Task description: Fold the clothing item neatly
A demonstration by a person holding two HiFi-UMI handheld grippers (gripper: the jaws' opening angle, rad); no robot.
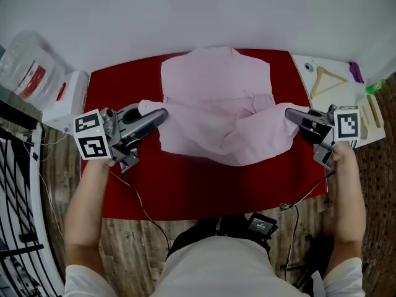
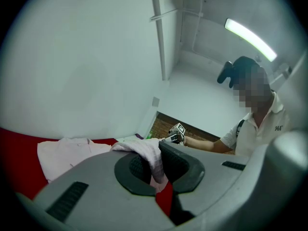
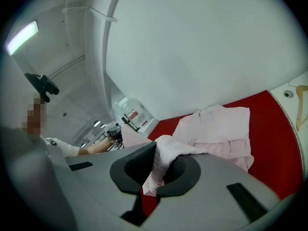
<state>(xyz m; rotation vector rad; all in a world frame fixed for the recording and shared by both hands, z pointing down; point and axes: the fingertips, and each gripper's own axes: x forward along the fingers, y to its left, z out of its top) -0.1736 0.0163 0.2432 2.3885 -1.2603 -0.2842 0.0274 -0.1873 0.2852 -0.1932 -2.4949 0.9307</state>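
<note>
Over red mat (image 1: 185, 190), I pinch shirt (image 1: 216, 98) w/ L gripper (image 1: 162, 113) & R gripper (image 1: 289, 114), both clamped tight on opposite edges, prob. so it lifts evenly for fold.

I see a red cover (image 1: 204, 193) spread out in the middle, a wooden hanger (image 1: 326, 79) on the white surface (image 1: 352, 98) to its right, and a small purple thing (image 1: 356, 72) near it, possibly a clip. At left stand a clear plastic container (image 1: 28, 67), a white box (image 1: 67, 101) and a black wire rack (image 1: 15, 184).
</note>
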